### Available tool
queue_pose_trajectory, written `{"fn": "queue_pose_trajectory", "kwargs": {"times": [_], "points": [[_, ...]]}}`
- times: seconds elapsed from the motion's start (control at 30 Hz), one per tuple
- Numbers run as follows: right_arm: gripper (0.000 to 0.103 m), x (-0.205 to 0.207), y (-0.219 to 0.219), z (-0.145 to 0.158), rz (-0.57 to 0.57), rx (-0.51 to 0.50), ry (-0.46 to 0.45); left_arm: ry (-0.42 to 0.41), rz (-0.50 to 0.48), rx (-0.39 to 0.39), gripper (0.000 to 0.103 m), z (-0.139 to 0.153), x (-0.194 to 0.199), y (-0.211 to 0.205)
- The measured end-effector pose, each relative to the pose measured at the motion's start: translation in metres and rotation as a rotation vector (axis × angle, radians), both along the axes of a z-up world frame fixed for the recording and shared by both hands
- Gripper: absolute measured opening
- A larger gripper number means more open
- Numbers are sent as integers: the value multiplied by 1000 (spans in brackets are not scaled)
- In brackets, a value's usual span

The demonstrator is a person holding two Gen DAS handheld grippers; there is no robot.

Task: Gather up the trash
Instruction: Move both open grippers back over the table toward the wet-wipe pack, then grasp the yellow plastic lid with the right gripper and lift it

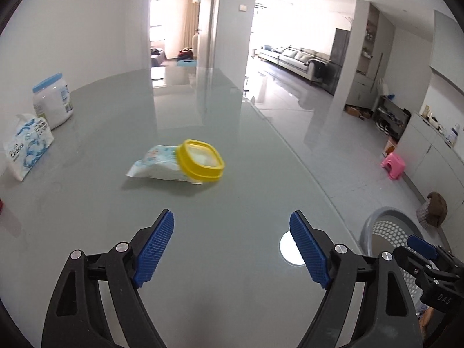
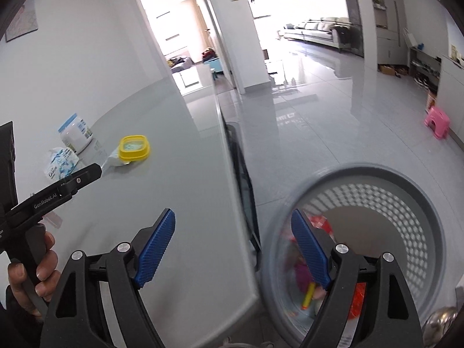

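Wipes pack [image 1: 156, 166] with a yellow lid [image 1: 201, 159] lay on the grey counter [image 1: 220, 290], straight ahead of the left hand-held gripper [image 1: 232, 249] and a little to its left, well apart from the blue pads [image 1: 155, 248]. Its jaws stood wide open and held nothing. The pack's long axis ran left to right across the left wrist view, so it lay broadside to the open jaws, with the lidded end pointing right and the flat tail pointing left.

The right hand-held gripper [image 2: 233, 249] was also open and empty, hanging over the counter's right edge beside the grey basket [image 2: 429, 203] on the floor, which already held some scraps. From there the pack sat far off to the left, so the left hand was judged the nearer one for the pick-up. A tissue pack [image 1: 27, 145] and a white jar [image 1: 53, 100] stood farther left on the counter.
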State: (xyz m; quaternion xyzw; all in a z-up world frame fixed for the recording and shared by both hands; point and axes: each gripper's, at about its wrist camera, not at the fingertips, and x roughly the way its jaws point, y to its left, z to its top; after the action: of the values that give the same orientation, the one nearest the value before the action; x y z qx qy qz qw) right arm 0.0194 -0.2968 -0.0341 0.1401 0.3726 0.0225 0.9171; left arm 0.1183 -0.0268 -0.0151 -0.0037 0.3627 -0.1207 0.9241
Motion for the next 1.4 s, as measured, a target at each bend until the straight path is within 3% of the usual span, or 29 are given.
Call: {"fn": "queue_pose_trajectory", "kwargs": {"times": [0.3, 0.6, 0.97, 1.2, 1.4], "points": [[79, 75, 67, 4, 138, -16, 7, 3, 153, 18, 81, -8, 27, 72], [79, 144, 127, -3, 240, -32, 31, 31, 237, 14, 81, -29, 51, 116], [80, 207, 161, -20, 290, -65, 74, 20, 285, 52, 83, -36, 56, 129], [80, 232, 169, -31, 327, 3, 114, 24, 277, 62, 83, -38, 58, 127], [80, 242, 177, -37, 347, 3, 133, 28, 274, 59, 83, -40, 57, 125]]}}
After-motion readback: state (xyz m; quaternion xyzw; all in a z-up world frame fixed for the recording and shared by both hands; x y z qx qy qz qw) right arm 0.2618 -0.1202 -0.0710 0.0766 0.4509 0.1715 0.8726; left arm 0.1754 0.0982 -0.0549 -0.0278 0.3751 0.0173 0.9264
